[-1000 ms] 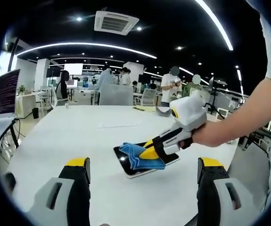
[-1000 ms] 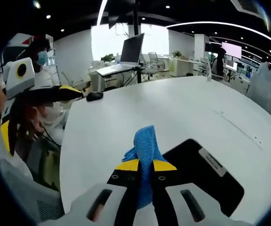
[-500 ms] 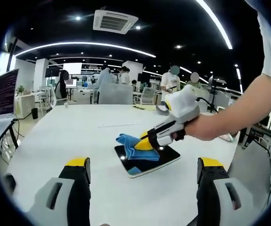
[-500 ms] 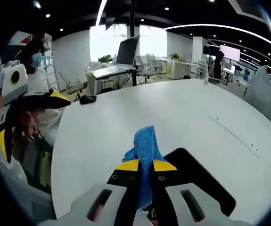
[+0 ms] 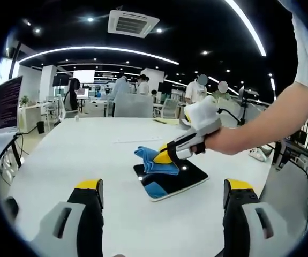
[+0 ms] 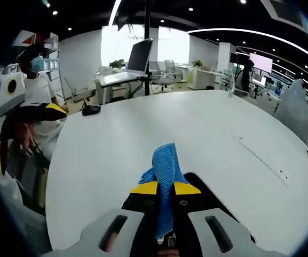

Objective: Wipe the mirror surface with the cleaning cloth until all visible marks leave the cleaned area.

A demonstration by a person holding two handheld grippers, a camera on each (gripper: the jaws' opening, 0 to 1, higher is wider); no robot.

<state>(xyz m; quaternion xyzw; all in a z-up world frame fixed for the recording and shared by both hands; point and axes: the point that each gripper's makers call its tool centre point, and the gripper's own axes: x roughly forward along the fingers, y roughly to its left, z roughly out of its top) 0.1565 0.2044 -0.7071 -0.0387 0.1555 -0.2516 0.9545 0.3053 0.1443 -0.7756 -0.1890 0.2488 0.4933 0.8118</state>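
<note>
Right gripper (image 6: 165, 188): jaws closed tight on the cleaning cloth (image 6: 165, 167), a blue fold that stands up between the yellow tips and juts beyond them. Gripping it at mid-fold probably keeps a loose pad of fabric free ahead of the tips to press onto the glass. Directly under and beyond these jaws lies the mirror (image 6: 218, 211), a dark rectangular slab flat on the white table (image 6: 143, 128); its near edge passes beneath the jaws, so the cloth sits over the panel's far end.

Left gripper (image 5: 163, 188): jaws spread wide and empty, low over the table, well short of the work. Ahead of and between them the mirror (image 5: 181, 176) shows as a glossy black plate, the right gripper (image 5: 167, 156) bearing the cloth (image 5: 152, 160) down on its farther corner, the person's hand (image 5: 220, 142) behind. The left gripper seems held back to leave the panel unobstructed. Whether marks remain on the surface cannot be told; wiping appears under way.
</note>
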